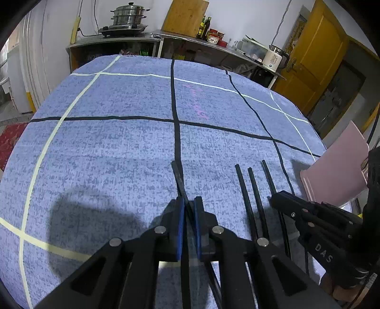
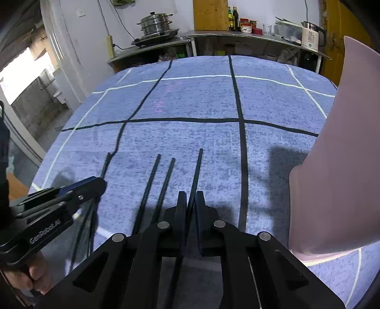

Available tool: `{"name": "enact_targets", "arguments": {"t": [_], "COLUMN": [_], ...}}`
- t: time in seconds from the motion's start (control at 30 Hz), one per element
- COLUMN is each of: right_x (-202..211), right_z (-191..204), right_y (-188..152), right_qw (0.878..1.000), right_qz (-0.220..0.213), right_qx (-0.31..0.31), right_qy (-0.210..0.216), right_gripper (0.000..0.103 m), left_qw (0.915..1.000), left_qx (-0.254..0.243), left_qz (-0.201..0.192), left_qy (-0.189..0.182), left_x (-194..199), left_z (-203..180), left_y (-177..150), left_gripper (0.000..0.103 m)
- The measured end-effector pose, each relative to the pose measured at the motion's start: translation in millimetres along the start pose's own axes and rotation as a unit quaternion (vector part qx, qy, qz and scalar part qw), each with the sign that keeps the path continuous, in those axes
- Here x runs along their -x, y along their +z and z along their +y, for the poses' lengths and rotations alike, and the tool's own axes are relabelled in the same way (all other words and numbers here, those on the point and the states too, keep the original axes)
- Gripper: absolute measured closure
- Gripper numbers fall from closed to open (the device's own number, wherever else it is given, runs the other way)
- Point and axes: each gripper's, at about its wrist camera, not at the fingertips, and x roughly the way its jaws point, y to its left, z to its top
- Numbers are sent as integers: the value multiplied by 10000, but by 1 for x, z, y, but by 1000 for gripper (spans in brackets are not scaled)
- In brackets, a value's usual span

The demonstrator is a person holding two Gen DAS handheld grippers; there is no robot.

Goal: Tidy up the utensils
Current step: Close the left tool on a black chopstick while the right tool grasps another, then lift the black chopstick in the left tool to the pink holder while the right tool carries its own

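Broadly, a table (image 1: 118, 147) covered in a blue cloth fills both views, its surface crossed by black and pale tape lines that mark out squares. Beyond its far edge runs a metal counter (image 1: 147, 39) carrying a stacked steel steamer pot (image 1: 129, 15), a wooden board (image 1: 185, 17), bottles (image 1: 204, 26) and a white kettle (image 1: 275, 58), with a yellow door (image 1: 315, 54) at the far right.

At the table's right edge stands a pink container (image 2: 337, 154), tall and curved, touching the cloth near the near right corner.

Four black chopsticks lie toward the near edge, all pointing roughly away from the cameras. The left gripper (image 1: 188, 206) has its blue-padded tongs pressed together on the leftmost chopstick (image 1: 178, 178), which lies along a black tape line. The right gripper (image 2: 191, 202) has its tongs clamped on the rightmost chopstick (image 2: 198, 166), just left of another black tape line. Between these two, a pair of chopsticks (image 2: 156, 180) rests loose on the cloth, side by side and nearly parallel, touched by neither gripper.

A hand (image 2: 35, 278) shows at the lower left of the right wrist view, wrapped around the left gripper's handle.
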Motion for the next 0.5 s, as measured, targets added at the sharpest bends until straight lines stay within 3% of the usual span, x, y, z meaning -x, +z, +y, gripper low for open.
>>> {"name": "enact_targets", "arguments": {"t": [0.23,0.5], "right_x": [35,102], "right_z": [8,20], "right_y": [0,5], "right_qw": [9993,9946], "right_qz": [-341,-975], "right_qx": [56,224], "right_qy": [145,277], "right_gripper": [97,97], "left_qw": [9996,9962], "left_qx": [-32,-309], "left_qz": [-219,-745], "left_qy": [-184,-335], "left_x": [29,94], "left_z": [-2,-15], "left_y": [1,9], "left_gripper": [96,97]}}
